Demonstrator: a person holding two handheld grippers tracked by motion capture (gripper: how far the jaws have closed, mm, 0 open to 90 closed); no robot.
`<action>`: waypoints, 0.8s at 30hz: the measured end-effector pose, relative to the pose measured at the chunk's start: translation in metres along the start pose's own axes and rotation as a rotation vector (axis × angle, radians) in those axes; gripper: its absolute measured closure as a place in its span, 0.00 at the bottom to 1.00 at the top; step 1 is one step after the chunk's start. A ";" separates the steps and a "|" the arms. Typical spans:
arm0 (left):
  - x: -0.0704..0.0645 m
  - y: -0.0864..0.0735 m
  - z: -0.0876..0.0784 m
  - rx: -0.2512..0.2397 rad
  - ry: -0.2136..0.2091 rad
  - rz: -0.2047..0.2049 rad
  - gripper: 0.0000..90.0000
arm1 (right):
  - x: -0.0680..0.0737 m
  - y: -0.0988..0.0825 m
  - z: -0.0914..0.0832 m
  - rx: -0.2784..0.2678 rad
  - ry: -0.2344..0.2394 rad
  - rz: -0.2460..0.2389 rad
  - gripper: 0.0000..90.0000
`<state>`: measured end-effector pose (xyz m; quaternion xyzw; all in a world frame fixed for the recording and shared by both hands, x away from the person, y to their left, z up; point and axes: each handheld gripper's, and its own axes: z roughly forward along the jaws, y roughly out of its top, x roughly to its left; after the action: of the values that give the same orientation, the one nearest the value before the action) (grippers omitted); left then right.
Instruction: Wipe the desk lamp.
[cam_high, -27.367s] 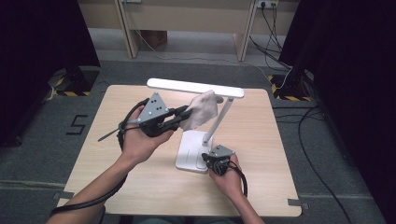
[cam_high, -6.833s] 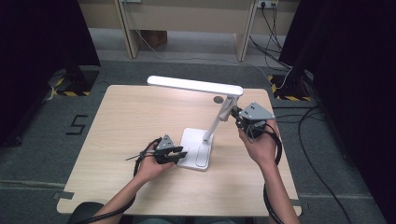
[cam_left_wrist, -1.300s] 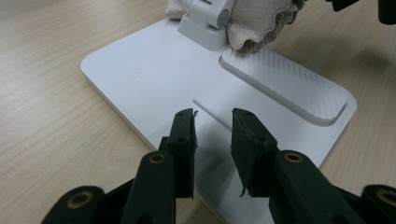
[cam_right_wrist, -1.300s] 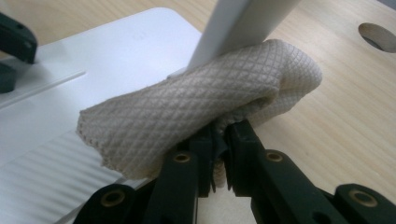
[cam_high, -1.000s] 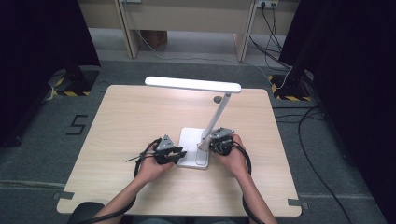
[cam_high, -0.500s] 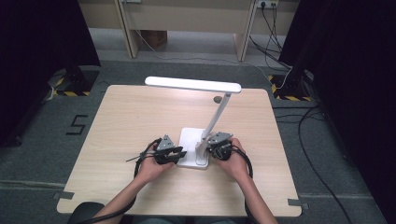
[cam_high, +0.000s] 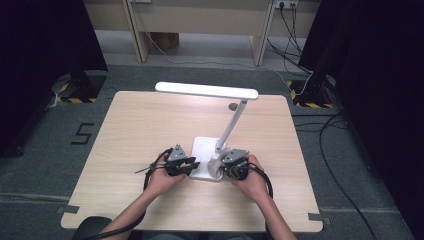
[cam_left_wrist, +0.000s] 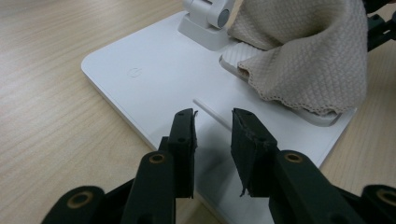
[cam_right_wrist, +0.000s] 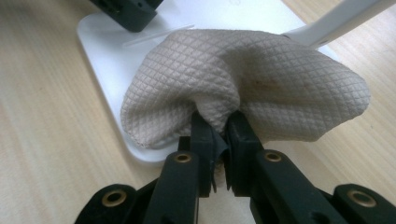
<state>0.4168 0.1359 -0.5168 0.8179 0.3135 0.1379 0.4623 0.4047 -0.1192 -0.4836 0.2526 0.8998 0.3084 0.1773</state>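
The right gripper (cam_right_wrist: 215, 122) pinches a beige cloth (cam_right_wrist: 252, 79) that lies on the white lamp base (cam_left_wrist: 159, 88) on the bench (cam_high: 140, 125). The left gripper (cam_left_wrist: 214, 116) rests over the base edge, its jaws apart with nothing between them.

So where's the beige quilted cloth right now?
The beige quilted cloth is pinched in the right gripper and draped over the right side of the white lamp base, by the foot of the lamp's arm, across from the left gripper.
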 end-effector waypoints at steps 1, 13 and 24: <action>0.000 0.000 0.000 0.000 0.000 0.000 0.77 | 0.001 0.000 -0.001 0.002 0.000 0.000 0.93; 0.000 0.000 0.000 -0.001 0.000 -0.002 0.77 | 0.013 -0.003 -0.008 0.017 0.028 -0.021 0.93; 0.000 0.000 0.000 0.000 -0.001 -0.001 0.77 | 0.025 -0.006 -0.018 0.020 0.072 -0.017 0.93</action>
<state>0.4169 0.1359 -0.5169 0.8179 0.3137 0.1375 0.4624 0.3740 -0.1174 -0.4778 0.2355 0.9108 0.3068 0.1447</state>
